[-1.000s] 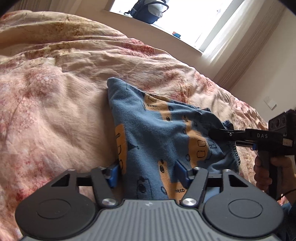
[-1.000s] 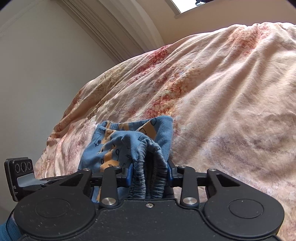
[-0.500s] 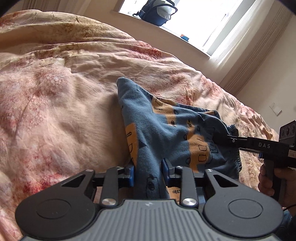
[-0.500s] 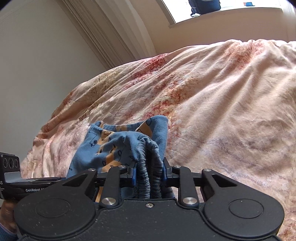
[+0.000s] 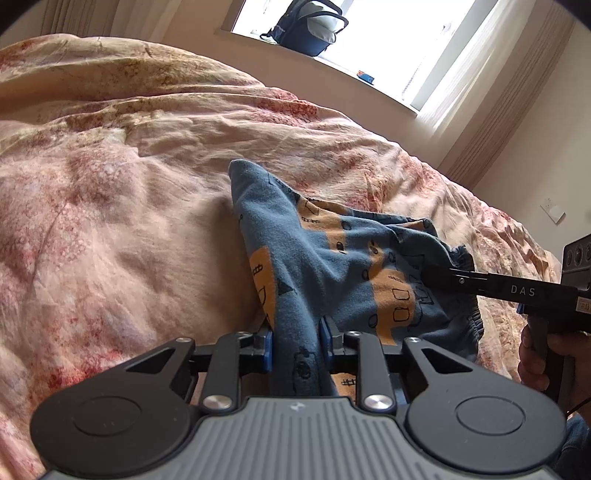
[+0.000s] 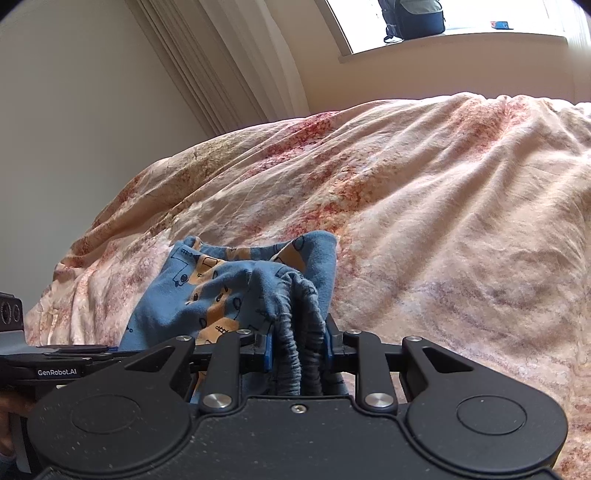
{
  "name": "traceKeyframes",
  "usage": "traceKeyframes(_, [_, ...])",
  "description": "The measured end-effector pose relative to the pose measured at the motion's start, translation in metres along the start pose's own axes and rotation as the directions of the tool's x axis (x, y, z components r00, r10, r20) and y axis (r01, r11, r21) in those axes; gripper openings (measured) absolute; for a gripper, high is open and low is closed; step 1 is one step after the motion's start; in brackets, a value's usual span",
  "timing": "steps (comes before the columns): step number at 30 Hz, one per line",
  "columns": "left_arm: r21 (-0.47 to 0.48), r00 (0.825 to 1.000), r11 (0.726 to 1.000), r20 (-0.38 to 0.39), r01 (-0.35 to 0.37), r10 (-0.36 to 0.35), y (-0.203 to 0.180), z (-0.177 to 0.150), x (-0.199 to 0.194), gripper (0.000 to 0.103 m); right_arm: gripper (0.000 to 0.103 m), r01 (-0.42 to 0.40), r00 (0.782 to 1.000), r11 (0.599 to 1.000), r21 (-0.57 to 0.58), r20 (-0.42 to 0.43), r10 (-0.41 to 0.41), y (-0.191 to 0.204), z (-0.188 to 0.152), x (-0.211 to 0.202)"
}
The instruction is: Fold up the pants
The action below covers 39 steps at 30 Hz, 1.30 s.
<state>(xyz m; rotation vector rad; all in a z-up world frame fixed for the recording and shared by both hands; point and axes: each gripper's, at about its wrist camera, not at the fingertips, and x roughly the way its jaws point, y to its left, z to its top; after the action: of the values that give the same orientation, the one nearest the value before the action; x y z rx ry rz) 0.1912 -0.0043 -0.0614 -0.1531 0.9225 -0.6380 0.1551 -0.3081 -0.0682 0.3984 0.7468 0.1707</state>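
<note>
Where the blue-and-orange patterned pants (image 5: 332, 273) pass between the left gripper (image 5: 295, 349) pads, the cloth below is hidden behind the gripper body, so how much fabric hangs there cannot be made out. Its jaws are pressed together on a bunched fold of the pants. In the right wrist view the right gripper (image 6: 297, 349) pinches the gathered elastic waistband, whose lower end is likewise cut off by the black housing. The pants (image 6: 236, 288) lie on a rumpled floral bedspread (image 5: 129, 221), rising from the grippers toward twelve o'clock in both views. From the left camera, the right gripper (image 5: 439, 277) reaches in from three o'clock, its tips buried in the waistband, and only part of the hand holding it shows at the frame edge. A dark bag (image 5: 310, 29) sits on the windowsill at twelve o'clock, washed out by daylight; curtains (image 6: 229, 62) hang beside the window.
</note>
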Motion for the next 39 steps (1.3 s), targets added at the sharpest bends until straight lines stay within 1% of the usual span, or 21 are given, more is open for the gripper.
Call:
traceKeyframes(3, [0.008, 1.0, 1.0, -0.001, 0.0, 0.0, 0.0, 0.001, 0.0, 0.027, 0.026, 0.016, 1.0, 1.0, -0.008, 0.006, -0.016, 0.002, -0.001, 0.0])
traceKeyframes(7, [0.009, 1.0, 1.0, 0.001, 0.007, -0.007, 0.002, 0.0, 0.002, 0.027, 0.026, 0.046, 0.998, 0.999, 0.021, 0.034, -0.046, 0.005, -0.006, 0.001])
traceKeyframes(10, [0.012, 1.0, 1.0, 0.004, 0.008, -0.008, 0.001, 0.0, 0.002, 0.027, 0.026, 0.079, 0.996, 0.996, -0.033, 0.038, -0.078, 0.014, -0.006, 0.0])
traceKeyframes(17, [0.036, 1.0, 0.999, 0.019, 0.018, -0.019, -0.002, -0.001, -0.003, 0.021, 0.024, 0.119, 0.989, 0.992, -0.039, 0.09, -0.115, 0.028, -0.011, -0.011])
traceKeyframes(21, [0.067, 0.998, 0.997, 0.048, 0.029, -0.032, -0.01, -0.002, -0.018, 0.019, 0.021, 0.119, 0.985, 0.991, -0.061, 0.135, -0.11, 0.045, -0.014, -0.028])
traceKeyframes(24, [0.101, 0.997, 0.995, 0.077, 0.019, -0.027, -0.019, -0.003, -0.031, 0.018, 0.021, 0.123, 0.98, 0.988, -0.092, 0.165, -0.107, 0.056, -0.013, -0.041])
traceKeyframes(26, [0.092, 0.995, 0.996, 0.1, 0.018, -0.027, -0.021, -0.002, -0.038, 0.018, 0.021, 0.12, 0.978, 0.987, -0.109, 0.185, -0.098, 0.06, -0.011, -0.048])
traceKeyframes(29, [0.091, 0.988, 0.996, 0.151, 0.005, -0.018, -0.025, 0.01, -0.047, 0.018, 0.021, 0.121, 0.971, 0.984, -0.127, 0.222, -0.091, 0.066, -0.007, -0.054])
traceKeyframes(30, [0.107, 0.986, 0.994, 0.169, -0.003, -0.015, -0.027, 0.016, -0.05, 0.018, 0.021, 0.121, 0.969, 0.984, -0.132, 0.231, -0.088, 0.068, -0.003, -0.054])
traceKeyframes(32, [0.108, 0.982, 0.994, 0.188, -0.011, -0.009, -0.025, 0.029, -0.053, 0.018, 0.021, 0.117, 0.967, 0.983, -0.139, 0.242, -0.081, 0.07, 0.009, -0.051])
traceKeyframes(35, [0.05, 0.976, 0.999, 0.218, 0.006, -0.017, -0.013, 0.058, -0.054, 0.018, 0.021, 0.097, 0.965, 0.985, -0.139, 0.257, -0.059, 0.07, 0.034, -0.041])
traceKeyframes(39, [0.031, 0.964, 0.999, 0.266, -0.007, -0.001, 0.005, 0.1, -0.045, 0.018, 0.021, 0.075, 0.966, 0.985, -0.155, 0.256, -0.033, 0.07, 0.077, -0.013])
